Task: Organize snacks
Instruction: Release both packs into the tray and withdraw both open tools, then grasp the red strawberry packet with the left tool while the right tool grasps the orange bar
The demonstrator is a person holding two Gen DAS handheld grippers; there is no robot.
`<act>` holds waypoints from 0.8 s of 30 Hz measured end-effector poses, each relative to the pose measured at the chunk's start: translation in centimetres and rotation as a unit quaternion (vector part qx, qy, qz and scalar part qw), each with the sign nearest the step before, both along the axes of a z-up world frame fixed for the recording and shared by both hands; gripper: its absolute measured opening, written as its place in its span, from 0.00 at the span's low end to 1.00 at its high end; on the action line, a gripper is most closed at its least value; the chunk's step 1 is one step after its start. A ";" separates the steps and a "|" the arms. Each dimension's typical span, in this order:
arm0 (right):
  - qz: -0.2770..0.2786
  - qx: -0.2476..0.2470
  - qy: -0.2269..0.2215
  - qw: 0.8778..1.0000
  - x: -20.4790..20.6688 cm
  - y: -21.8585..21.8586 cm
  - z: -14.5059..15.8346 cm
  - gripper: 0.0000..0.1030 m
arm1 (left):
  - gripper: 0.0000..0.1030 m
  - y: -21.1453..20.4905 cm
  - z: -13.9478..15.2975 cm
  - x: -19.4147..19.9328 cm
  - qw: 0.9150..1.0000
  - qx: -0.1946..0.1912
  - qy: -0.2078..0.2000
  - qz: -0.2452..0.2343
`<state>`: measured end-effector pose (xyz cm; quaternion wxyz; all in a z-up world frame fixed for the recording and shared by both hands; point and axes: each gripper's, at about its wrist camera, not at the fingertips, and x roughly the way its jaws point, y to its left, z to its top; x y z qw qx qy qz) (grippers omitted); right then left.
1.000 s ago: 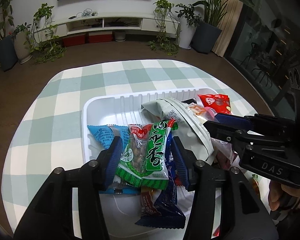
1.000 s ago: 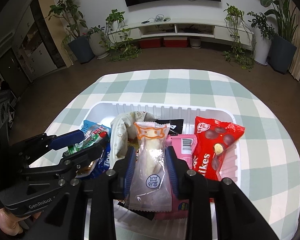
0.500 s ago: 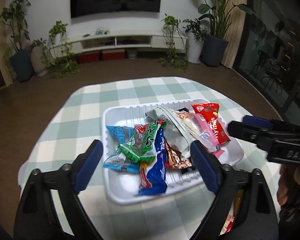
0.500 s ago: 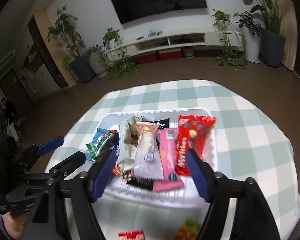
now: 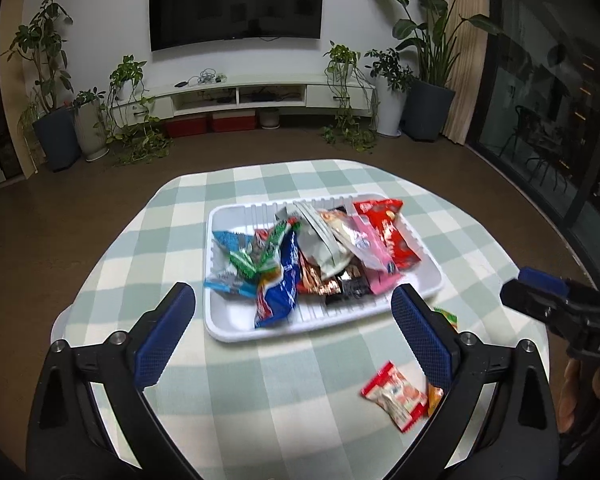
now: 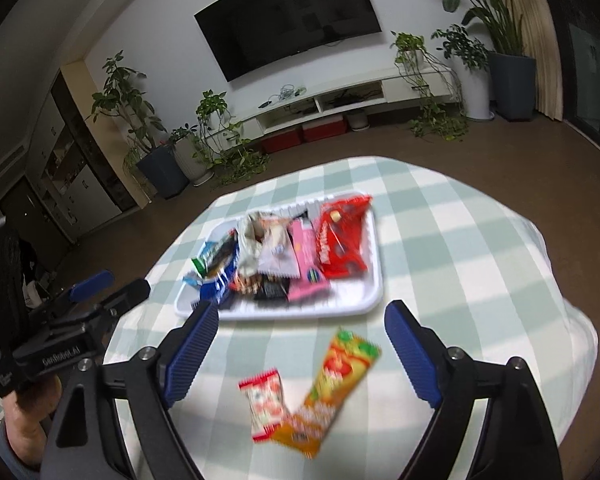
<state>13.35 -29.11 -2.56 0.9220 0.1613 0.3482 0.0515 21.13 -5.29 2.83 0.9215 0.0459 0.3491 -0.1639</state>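
Both grippers have been drawn back from the white tray [image 5: 428,276] on the checked tablecloth [image 5: 260,384], where a second ago each was clamped on a packet inside it: the left on the green packet [image 5: 266,254], the right on the clear-wrapped snack [image 6: 274,254]. Those packets have been let go and are now seen lying in the tray among the other wrappers, the red bag [image 6: 342,240] at its right end and the blue packet [image 5: 278,292] overhanging toward the near rim. The left gripper [image 5: 294,338] is held above the cloth with its jaws spread wide and nothing between them; the right gripper [image 6: 300,350] is likewise spread and empty. Two snacks are left outside the tray, on the cloth near its front edge: a small red-and-white packet [image 6: 266,406] and a long orange-and-green one [image 6: 332,388], touching at their lower ends. With the tray's contents released, these two stragglers are judged to be what remains to be gathered, and the right gripper is the better placed for them.
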 end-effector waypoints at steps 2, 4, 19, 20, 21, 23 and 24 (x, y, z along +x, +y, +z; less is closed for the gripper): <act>-0.004 0.006 0.005 1.000 -1.1 -0.3 -0.8 0.85 | 0.97 -0.2 -0.1 -0.8 1.000 0.001 0.002 0.000; -0.010 0.013 0.009 1.000 -2.0 -0.6 -1.5 0.85 | 0.97 -0.4 -0.3 -1.5 1.000 0.004 0.007 0.001; -0.114 0.060 0.046 0.991 -7.2 -3.2 -9.2 0.85 | 0.97 -3.0 -7.6 -4.4 0.994 0.021 0.101 0.043; -0.117 0.062 0.045 0.990 -7.3 -3.4 -9.4 0.85 | 0.97 -3.6 -7.9 -4.3 0.993 0.026 0.103 0.043; -0.120 0.065 0.043 0.990 -7.4 -3.6 -9.5 0.85 | 0.97 -4.5 -8.4 -4.1 0.993 0.037 0.108 0.044; -0.123 0.069 0.038 0.989 -7.7 -3.9 -9.5 0.85 | 0.97 -5.9 -9.2 -3.6 0.991 0.052 0.117 0.047; -0.123 0.073 0.036 0.989 -7.8 -4.0 -9.5 0.85 | 0.97 -6.6 -9.7 -3.3 0.990 0.057 0.122 0.048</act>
